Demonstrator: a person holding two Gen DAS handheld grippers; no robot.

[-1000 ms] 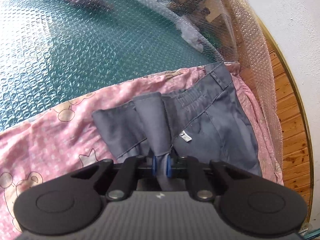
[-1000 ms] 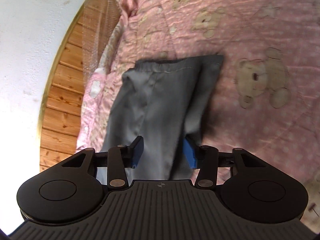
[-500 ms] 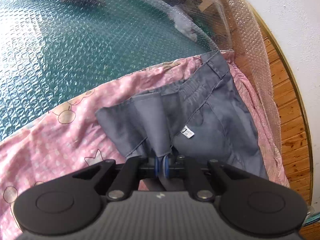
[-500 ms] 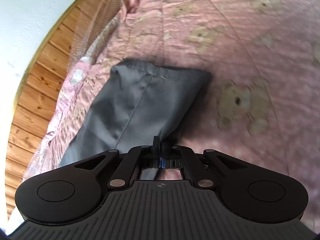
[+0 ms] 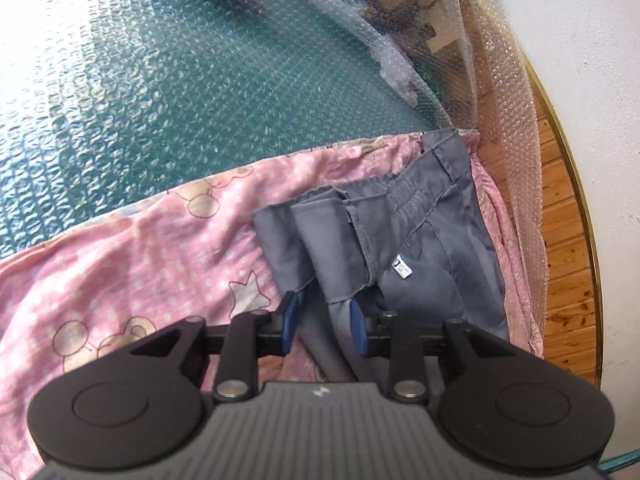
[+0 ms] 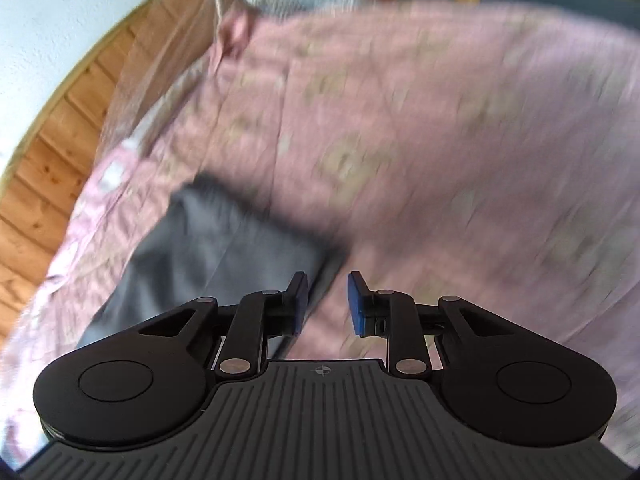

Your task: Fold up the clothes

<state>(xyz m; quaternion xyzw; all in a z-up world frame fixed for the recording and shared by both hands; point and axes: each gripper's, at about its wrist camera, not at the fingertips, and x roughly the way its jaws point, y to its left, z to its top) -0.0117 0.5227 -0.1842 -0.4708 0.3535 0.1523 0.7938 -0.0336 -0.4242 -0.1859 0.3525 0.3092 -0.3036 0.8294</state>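
Note:
Grey trousers [image 5: 424, 248] lie folded on a pink bear-print sheet [image 5: 140, 264], waistband at the far right, a white label [image 5: 401, 270] showing. My left gripper [image 5: 324, 322] sits at the near end of the folded leg and its jaws are opening. A loose tip of grey cloth hangs between the blue pads [image 5: 358, 328], unpinched. The right wrist view is blurred. There my right gripper [image 6: 328, 304] is also opening, above the sheet [image 6: 440, 140]. Only sheet shows between its pads, with the trousers [image 6: 208, 248] just left of them.
Bubble wrap [image 5: 180, 80] covers a green surface beyond the sheet and drapes down at the right [image 5: 516, 128]. Wooden floor [image 5: 568, 240] and a white wall lie past the sheet's right edge. In the right wrist view the floor [image 6: 52, 184] runs along the left.
Half a second ago both grippers were shut on grey cloth; both have since let go. The right gripper has lifted and rolled, so the trousers now sit lower left in its view.

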